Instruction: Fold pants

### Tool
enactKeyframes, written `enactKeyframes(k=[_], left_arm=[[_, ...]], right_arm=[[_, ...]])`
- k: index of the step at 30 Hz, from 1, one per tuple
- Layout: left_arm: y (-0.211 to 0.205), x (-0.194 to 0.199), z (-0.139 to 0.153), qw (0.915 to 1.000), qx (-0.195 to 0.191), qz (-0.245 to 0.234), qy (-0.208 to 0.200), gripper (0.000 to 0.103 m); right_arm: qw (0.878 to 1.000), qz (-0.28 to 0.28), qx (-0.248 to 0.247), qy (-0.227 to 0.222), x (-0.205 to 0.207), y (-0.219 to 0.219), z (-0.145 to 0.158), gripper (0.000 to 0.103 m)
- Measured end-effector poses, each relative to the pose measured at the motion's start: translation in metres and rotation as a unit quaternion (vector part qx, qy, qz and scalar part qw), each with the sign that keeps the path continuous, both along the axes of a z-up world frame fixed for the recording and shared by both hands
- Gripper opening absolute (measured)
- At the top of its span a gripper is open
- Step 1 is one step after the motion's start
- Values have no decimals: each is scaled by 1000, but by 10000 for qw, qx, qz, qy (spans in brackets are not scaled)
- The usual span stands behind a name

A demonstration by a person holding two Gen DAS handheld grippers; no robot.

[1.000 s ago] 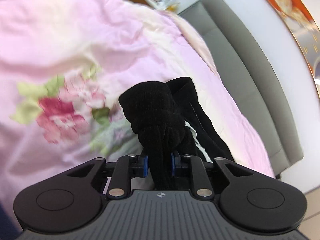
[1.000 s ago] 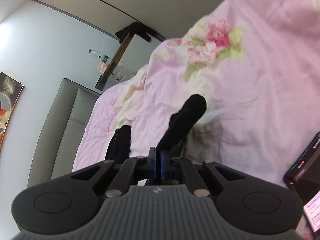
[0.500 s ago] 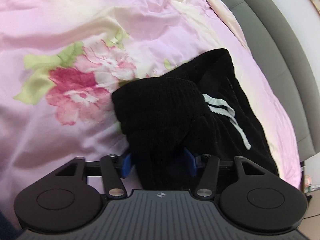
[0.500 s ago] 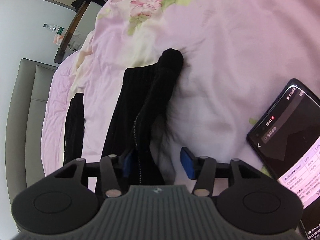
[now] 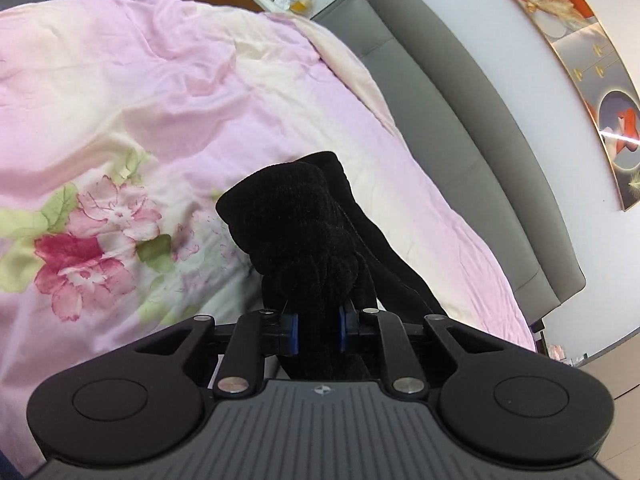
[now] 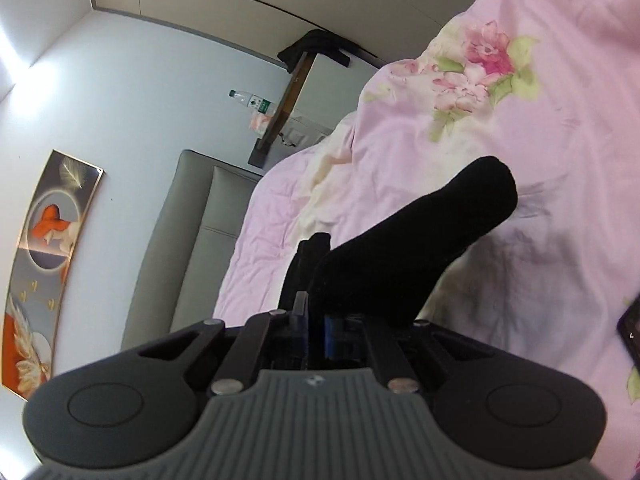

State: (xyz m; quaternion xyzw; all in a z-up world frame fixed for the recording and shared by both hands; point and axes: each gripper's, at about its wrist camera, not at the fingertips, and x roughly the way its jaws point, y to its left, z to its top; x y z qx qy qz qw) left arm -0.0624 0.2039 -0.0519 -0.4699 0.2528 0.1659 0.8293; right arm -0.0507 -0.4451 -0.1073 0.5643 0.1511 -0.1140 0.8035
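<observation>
The black pants (image 5: 304,240) hang bunched from my left gripper (image 5: 318,334), whose blue pads are shut on the fabric, lifted above the pink floral bedspread (image 5: 160,120). In the right wrist view another part of the black pants (image 6: 420,248) sticks out from my right gripper (image 6: 316,336), which is shut on it and raised above the bed. A further strip of the pants (image 6: 308,268) trails down towards the bedspread (image 6: 540,160).
A grey padded headboard (image 5: 460,132) runs along the bed's far side, with a painting (image 5: 580,60) on the wall. A phone (image 6: 630,328) lies on the bedspread at the right. A bedside table with a bottle (image 6: 250,100) stands beyond the bed.
Half a second ago both grippers were open, low over the pants lying on the bed. Now both are shut on the fabric and lifted, as they were one second ago.
</observation>
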Motion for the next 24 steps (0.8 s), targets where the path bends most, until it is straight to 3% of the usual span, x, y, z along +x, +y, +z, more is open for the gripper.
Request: enactKeyframes(k=[3, 5, 9, 12, 17, 19, 22, 24], left_arm=[[16, 9, -19, 9977, -574, 79, 339, 19], [19, 14, -23, 9975, -617, 71, 340, 19], [19, 39, 0, 9991, -408, -110, -24, 19], [26, 77, 17, 9984, -463, -170, -269, 19], [50, 164, 31, 9972, -647, -145, -351, 19], [58, 197, 35, 9979, -553, -112, -305, 20], [73, 258, 20, 9981, -591, 52, 154, 22], [84, 298, 0, 9963, -594, 145, 605, 29]], right_arm=[[9981, 66, 369, 480, 8, -2, -16, 2], [9971, 53, 519, 557, 11, -1, -25, 2], [9988, 79, 473, 113, 30, -4, -12, 2], [9990, 174, 397, -132, 63, 0, 6, 2], [9990, 452, 24, -13, 167, 16, 41, 2], [9980, 598, -221, -32, 219, 28, 55, 2], [9970, 726, -220, 139, 305, 50, 61, 3], [9956, 845, -105, 388, 364, 64, 49, 10]])
